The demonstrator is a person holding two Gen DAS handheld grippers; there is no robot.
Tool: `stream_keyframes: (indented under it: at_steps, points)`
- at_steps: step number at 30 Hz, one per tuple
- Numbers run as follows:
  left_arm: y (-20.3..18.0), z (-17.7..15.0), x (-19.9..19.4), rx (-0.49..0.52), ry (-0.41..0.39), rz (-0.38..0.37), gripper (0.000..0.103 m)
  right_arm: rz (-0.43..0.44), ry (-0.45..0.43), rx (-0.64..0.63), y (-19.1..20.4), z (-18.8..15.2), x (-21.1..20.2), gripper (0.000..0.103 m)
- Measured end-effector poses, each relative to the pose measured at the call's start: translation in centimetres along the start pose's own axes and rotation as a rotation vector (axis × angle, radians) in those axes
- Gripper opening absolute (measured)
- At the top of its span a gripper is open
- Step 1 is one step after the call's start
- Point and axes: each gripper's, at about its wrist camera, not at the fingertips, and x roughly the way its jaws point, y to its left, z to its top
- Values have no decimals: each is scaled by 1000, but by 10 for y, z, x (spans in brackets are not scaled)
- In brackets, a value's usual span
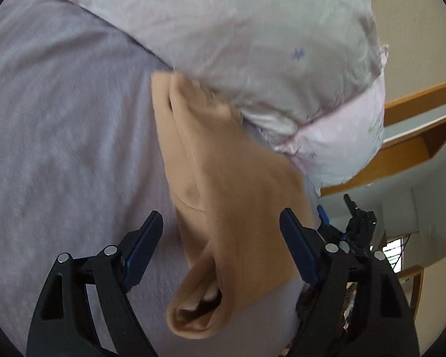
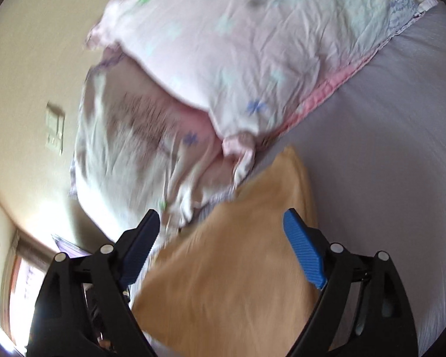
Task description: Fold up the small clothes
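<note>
A small tan garment (image 1: 223,202) lies on the grey bed sheet (image 1: 59,134), its far end tucked against a pillow. A rolled opening of the garment faces the camera low in the left wrist view. My left gripper (image 1: 220,223) is open, its blue-padded jaws spread on either side of the garment and holding nothing. In the right wrist view the same tan garment (image 2: 238,267) fills the space between the jaws of my right gripper (image 2: 223,223), which is open and empty. The right gripper's tip (image 1: 353,217) shows at the right edge of the left wrist view.
A pale pink pillow with small flower prints (image 1: 252,44) lies at the head of the bed, also in the right wrist view (image 2: 223,44). A wooden shelf (image 1: 416,136) and a cream wall with a switch plate (image 2: 55,131) lie beyond the bed.
</note>
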Motion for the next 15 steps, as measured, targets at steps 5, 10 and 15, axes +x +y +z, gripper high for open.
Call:
stream_keyframes:
  at_steps: [5, 10, 15]
  points:
    - [5, 10, 25, -52, -21, 13, 63, 1, 15, -84, 15, -24, -15, 89]
    - [13, 12, 32, -212, -20, -44, 26, 30, 15, -115, 16, -36, -46, 90]
    - [-64, 15, 21, -106, -57, -65, 25, 34, -46, -136, 9, -37, -80, 90]
